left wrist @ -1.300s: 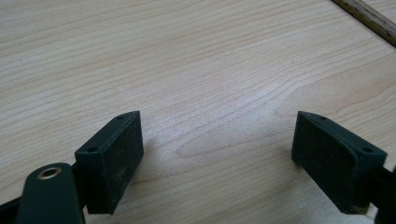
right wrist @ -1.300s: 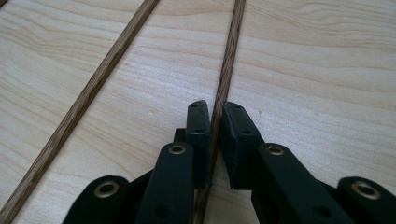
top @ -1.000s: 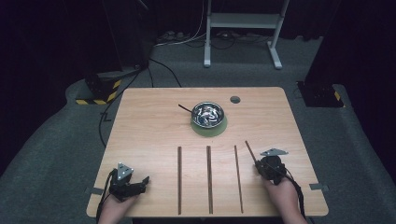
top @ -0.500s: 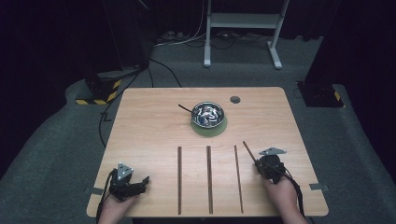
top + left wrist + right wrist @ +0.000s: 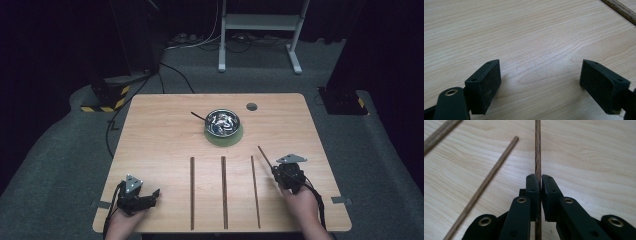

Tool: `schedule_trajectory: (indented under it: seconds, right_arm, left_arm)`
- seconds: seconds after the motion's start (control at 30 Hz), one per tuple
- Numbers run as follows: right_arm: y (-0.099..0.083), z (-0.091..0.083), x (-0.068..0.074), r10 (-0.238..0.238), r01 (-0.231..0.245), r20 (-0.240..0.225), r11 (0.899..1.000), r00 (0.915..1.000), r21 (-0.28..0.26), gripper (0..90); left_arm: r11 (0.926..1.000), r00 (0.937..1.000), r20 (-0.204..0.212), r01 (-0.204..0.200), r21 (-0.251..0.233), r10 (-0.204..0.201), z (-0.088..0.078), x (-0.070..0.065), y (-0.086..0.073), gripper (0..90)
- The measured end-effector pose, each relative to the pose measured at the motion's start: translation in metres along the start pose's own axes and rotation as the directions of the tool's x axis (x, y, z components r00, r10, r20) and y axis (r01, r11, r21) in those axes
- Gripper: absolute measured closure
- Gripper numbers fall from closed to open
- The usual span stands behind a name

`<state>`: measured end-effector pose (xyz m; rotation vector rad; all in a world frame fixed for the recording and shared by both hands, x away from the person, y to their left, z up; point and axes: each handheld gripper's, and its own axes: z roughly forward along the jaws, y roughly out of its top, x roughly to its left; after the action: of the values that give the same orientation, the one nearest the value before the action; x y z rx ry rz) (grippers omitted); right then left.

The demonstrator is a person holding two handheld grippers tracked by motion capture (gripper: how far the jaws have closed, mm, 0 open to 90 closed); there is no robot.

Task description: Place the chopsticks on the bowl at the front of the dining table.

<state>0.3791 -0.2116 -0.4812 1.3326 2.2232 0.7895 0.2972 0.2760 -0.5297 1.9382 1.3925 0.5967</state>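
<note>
From the high view, a light wooden table (image 5: 165, 130) carries a metal bowl (image 5: 223, 122) on a green mat (image 5: 235, 137) near its far middle, with a dark utensil handle (image 5: 197, 116) sticking out of the bowl toward the left, and a small round hole (image 5: 251, 106) just beyond it to the right. Three thin wooden sticks lie side by side on the near half, well apart from each other: the left stick (image 5: 192, 192), the middle stick (image 5: 224, 192) and the right stick (image 5: 255, 192). The right gripper (image 5: 281, 172) sits just right of those, near the front right of the table, and a fourth stick, the held stick (image 5: 265, 157), juts out of it toward the bowl, angled up and to the left. The left gripper (image 5: 150, 196) rests near the front left corner, pointing right toward the left stick. In the left gripper view, the two black jaws stand wide apart over bare wood with nothing between them, so that gripper is released; a stick's edge (image 5: 621, 8) crosses the top right corner. In the right gripper view, the jaws are clenched on the held stick (image 5: 538, 150), which runs straight ahead from between the pads, while another stick (image 5: 489, 180) lies on the table to its left and a third (image 5: 439, 135) crosses the top left corner.
</note>
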Motion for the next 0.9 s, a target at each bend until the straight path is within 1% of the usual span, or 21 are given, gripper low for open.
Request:
schedule_trajectory:
  seconds: [0.13, 0.2, 0.3, 0.43, 0.5, 0.6, 0.63, 0.67, 0.73, 0.77, 0.87, 0.9]
  right_arm:
    - [0.007, -0.003, 0.004, -0.005, 0.004, -0.012, 1.000, 0.9999, -0.005, 84.3]
    - [0.014, -0.005, 0.007, -0.026, 0.026, -0.018, 0.999, 0.9995, -0.019, 84.3]
    - [0.021, -0.006, 0.010, -0.041, 0.040, -0.022, 0.999, 0.9989, -0.033, 84.3]
    - [0.028, -0.008, 0.012, -0.042, 0.041, -0.029, 0.998, 0.9987, -0.037, 84.3]
    - [0.034, -0.008, 0.014, -0.047, 0.046, -0.033, 0.998, 0.9984, -0.042, 84.3]
    - [0.039, -0.008, 0.015, -0.053, 0.052, -0.033, 0.998, 0.9980, -0.048, 84.3]
    - [0.041, -0.008, 0.015, -0.062, 0.061, -0.029, 0.997, 0.9977, -0.054, 84.3]
    - [0.047, -0.006, 0.016, -0.061, 0.060, -0.032, 0.997, 0.9976, -0.053, 84.3]
    - [0.048, -0.005, 0.016, -0.066, 0.065, -0.030, 0.996, 0.9973, -0.057, 84.3]
    - [0.055, -0.002, 0.017, -0.058, 0.056, -0.036, 0.997, 0.9977, -0.056, 84.3]
    - [0.063, 0.001, 0.018, -0.067, 0.065, -0.041, 0.996, 0.9969, -0.057, 84.3]
    - [0.063, 0.001, 0.018, -0.067, 0.065, -0.041, 0.996, 0.9969, -0.057, 84.3]
  left_arm:
    - [1.0000, 1.0000, 0.000, -0.001, 0.000, 0.001, 0.000, 0.000, 0.000, 16.9]
    - [1.0000, 1.0000, 0.000, -0.003, 0.000, 0.003, 0.000, 0.000, 0.000, 17.0]
    - [1.0000, 1.0000, -0.003, -0.003, 0.004, 0.003, -0.001, 0.000, 0.000, 17.1]
    - [1.0000, 1.0000, -0.001, -0.004, 0.004, 0.004, -0.001, 0.000, 0.000, 17.1]
    - [1.0000, 1.0000, 0.000, -0.005, 0.005, 0.005, -0.001, 0.000, 0.000, 16.9]
    - [1.0000, 1.0000, 0.001, -0.006, 0.006, 0.006, -0.001, 0.000, 0.000, 16.9]
    - [1.0000, 1.0000, 0.002, -0.004, 0.003, 0.004, -0.001, 0.000, 0.000, 16.9]
    - [1.0000, 1.0000, 0.003, -0.004, 0.003, 0.004, -0.001, 0.000, 0.000, 16.9]
    - [1.0000, 1.0000, 0.003, -0.003, 0.001, 0.003, 0.000, 0.000, 0.000, 16.9]
    - [1.0000, 1.0000, 0.002, -0.005, 0.004, 0.005, -0.001, 0.000, 0.000, 16.9]
    - [1.0000, 1.0000, 0.003, -0.007, 0.005, 0.007, -0.001, 0.000, 0.000, 16.9]
    - [1.0000, 1.0000, 0.003, -0.007, 0.005, 0.007, -0.001, 0.000, 0.000, 16.8]
